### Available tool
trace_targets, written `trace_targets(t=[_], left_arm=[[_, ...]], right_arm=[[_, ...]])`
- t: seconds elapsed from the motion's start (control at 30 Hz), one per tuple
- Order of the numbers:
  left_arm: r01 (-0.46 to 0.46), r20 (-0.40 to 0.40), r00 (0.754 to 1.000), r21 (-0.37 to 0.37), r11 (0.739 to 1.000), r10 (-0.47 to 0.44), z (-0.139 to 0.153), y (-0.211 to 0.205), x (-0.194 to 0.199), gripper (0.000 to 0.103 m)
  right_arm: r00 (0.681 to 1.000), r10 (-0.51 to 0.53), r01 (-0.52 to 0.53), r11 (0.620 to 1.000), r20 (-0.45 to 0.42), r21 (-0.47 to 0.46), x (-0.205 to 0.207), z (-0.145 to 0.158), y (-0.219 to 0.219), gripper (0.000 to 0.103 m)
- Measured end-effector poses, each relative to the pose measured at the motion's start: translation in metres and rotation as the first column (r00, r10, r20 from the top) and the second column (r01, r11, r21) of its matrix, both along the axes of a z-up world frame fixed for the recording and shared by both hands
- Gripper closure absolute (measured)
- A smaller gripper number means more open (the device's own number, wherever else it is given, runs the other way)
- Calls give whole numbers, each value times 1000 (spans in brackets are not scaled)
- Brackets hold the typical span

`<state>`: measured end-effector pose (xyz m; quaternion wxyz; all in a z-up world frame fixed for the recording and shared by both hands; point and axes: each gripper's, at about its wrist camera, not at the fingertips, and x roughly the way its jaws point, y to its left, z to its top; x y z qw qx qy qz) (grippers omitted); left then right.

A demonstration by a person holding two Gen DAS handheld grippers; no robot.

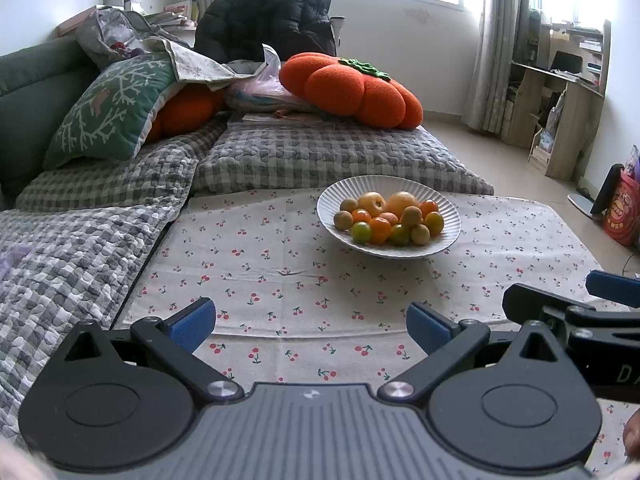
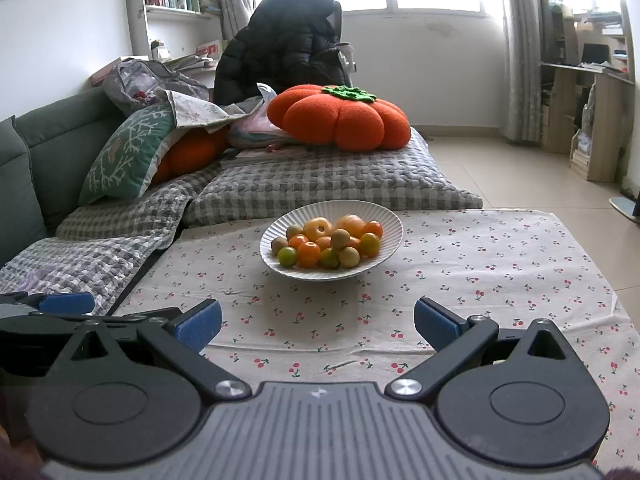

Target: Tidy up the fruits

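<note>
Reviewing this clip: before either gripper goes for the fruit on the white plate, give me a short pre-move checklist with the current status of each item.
1. Left gripper open with nothing between its blue pads: ok.
2. Right gripper open and holding nothing: ok.
3. White ribbed plate resting flat on the cherry-print tablecloth: ok.
4. Piled small orange, green and yellow-brown fruits all inside the plate, none on the cloth: ok.
5. Cloth between both grippers and the plate free of obstacles: ok.
6. A second container to sort the fruits into: not ok, none is visible in either view.
</note>
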<state>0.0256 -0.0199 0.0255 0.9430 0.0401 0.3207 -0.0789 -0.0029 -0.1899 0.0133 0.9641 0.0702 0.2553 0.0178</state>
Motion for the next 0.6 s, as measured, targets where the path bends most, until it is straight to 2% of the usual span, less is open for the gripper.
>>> trace_targets(t=[0.6], left_arm=[[2, 15, 1000, -1, 1000, -2, 0, -1, -2, 9]], right_arm=[[1000, 4, -4, 1000, -1, 10, 0, 1, -2, 0]])
